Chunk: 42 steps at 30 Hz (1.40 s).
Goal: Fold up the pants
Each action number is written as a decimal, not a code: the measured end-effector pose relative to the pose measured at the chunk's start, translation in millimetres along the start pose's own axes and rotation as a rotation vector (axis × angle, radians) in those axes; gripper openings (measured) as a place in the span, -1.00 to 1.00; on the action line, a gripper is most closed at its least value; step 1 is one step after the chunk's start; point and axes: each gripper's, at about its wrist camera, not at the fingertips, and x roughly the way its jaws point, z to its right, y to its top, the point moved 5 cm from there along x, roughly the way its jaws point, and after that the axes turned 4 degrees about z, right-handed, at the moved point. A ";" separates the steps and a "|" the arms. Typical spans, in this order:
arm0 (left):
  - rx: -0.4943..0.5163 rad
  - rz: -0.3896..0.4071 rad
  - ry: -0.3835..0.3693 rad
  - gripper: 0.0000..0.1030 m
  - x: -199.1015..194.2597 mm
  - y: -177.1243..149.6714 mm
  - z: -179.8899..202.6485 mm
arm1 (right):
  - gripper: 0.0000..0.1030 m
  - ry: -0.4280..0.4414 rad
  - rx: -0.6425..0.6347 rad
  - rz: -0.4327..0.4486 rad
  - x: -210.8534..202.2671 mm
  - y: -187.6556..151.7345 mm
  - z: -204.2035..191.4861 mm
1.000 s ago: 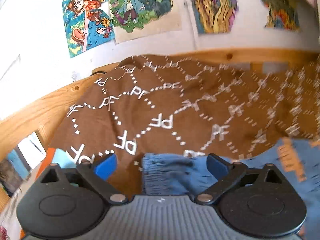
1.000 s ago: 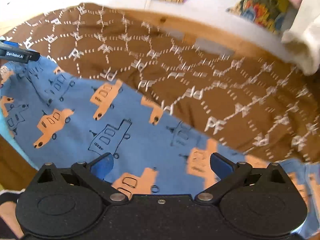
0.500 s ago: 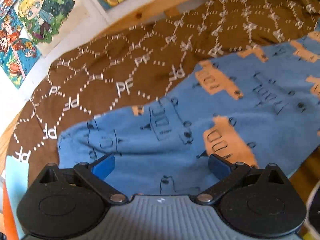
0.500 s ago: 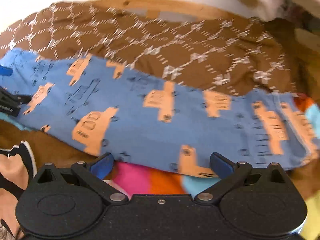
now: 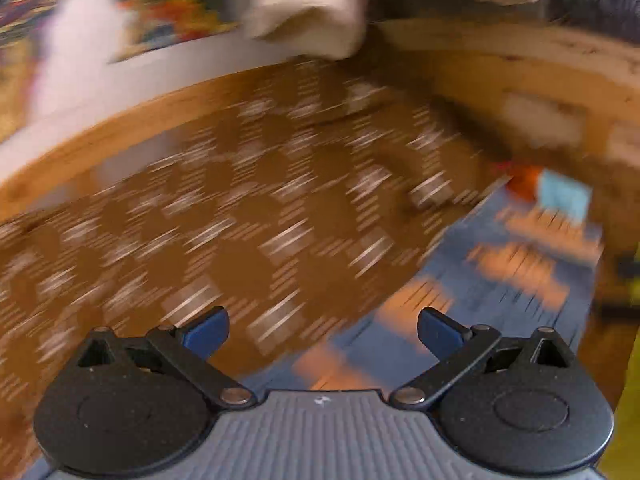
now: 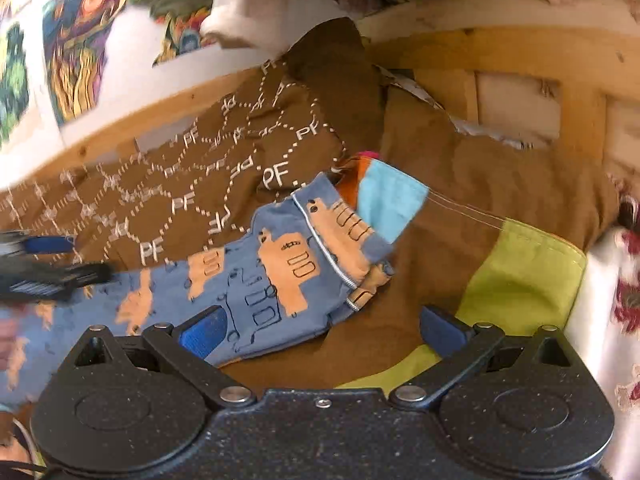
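Blue pants with orange truck prints (image 6: 272,272) lie stretched out on a brown "PF" patterned blanket (image 6: 192,184). Their end with a white-trimmed hem lies just ahead of my right gripper (image 6: 320,330), which is open and empty above it. My left gripper (image 5: 322,332) is open and empty over the blanket, with the pants (image 5: 500,280) to its right; that view is motion-blurred. The left gripper also shows at the left edge of the right wrist view (image 6: 44,268), over the pants.
A wooden bed frame (image 6: 520,60) runs behind the blanket. A lime-green patch (image 6: 528,276) and a light blue and orange cloth (image 6: 388,204) lie by the pants' end. White cloth (image 6: 256,12) hangs above. Posters (image 6: 76,52) cover the wall.
Both grippers have swung right along the pants. The right one now faces the hem end. The left one is over the blanket in blur. Both stay open.
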 end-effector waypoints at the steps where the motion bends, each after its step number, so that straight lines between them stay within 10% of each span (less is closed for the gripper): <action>1: 0.015 0.004 -0.033 0.99 15.1 11.4 11.0 | 0.99 0.011 0.006 0.003 -0.9 -0.7 1.6; 7: 0.120 -0.003 -0.199 0.99 76.5 45.6 66.2 | 0.93 0.090 -0.002 -0.027 4.0 -0.5 -3.0; 12: 0.219 0.002 -0.197 1.00 99.2 30.0 85.5 | 0.65 0.046 0.115 -0.043 14.7 12.6 12.7; 17: 0.193 0.003 -0.221 1.00 94.1 20.8 75.7 | 0.41 0.018 0.241 -0.024 16.4 18.1 21.6; 20: 0.190 -0.003 -0.213 0.99 87.1 17.9 68.6 | -0.18 0.034 0.386 -0.024 16.2 16.8 33.1; 29: 0.098 -0.082 -0.256 0.99 70.0 39.5 59.6 | -0.30 0.044 0.588 -0.004 23.3 19.7 49.1; 33: -0.059 -0.163 -0.336 0.88 73.7 54.9 51.1 | -0.64 0.009 0.437 0.019 20.0 21.9 37.7; 42: -0.315 -0.395 -0.477 0.56 81.0 64.4 59.3 | -0.71 -0.058 -0.263 0.099 11.9 11.4 -41.2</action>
